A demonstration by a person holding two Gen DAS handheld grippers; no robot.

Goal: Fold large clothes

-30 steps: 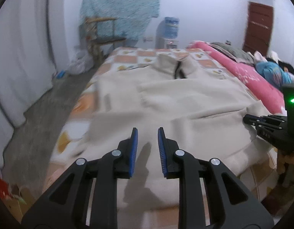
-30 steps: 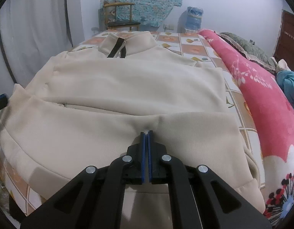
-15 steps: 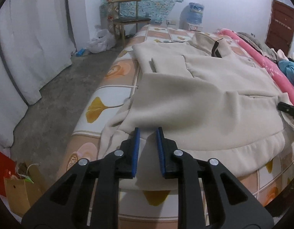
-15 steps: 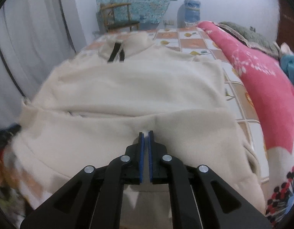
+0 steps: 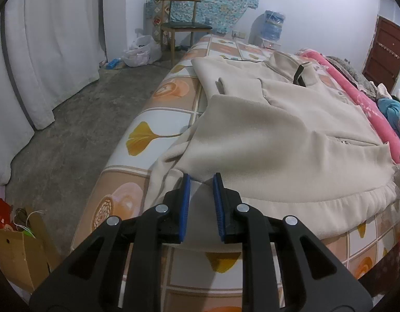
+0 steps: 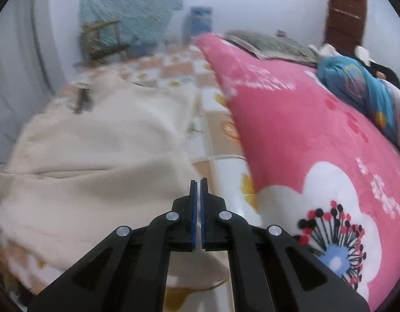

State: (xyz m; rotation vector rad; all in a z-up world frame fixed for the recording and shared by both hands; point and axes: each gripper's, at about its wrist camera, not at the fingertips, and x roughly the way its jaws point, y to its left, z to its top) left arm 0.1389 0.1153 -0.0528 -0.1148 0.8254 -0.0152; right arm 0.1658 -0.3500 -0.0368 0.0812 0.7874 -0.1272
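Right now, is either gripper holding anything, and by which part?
Nothing is held. The left gripper hovers open over the cream jacket's near corner; the right gripper is shut on nothing beside its edge.

Motion blur smears the whole right wrist view, so the cream jacket (image 6: 96, 156), its dark zipper (image 6: 81, 100) and the chair (image 6: 101, 39) lose their detail, while in the left wrist view the jacket's far hem corner (image 5: 397, 182) runs off the picture's right edge.
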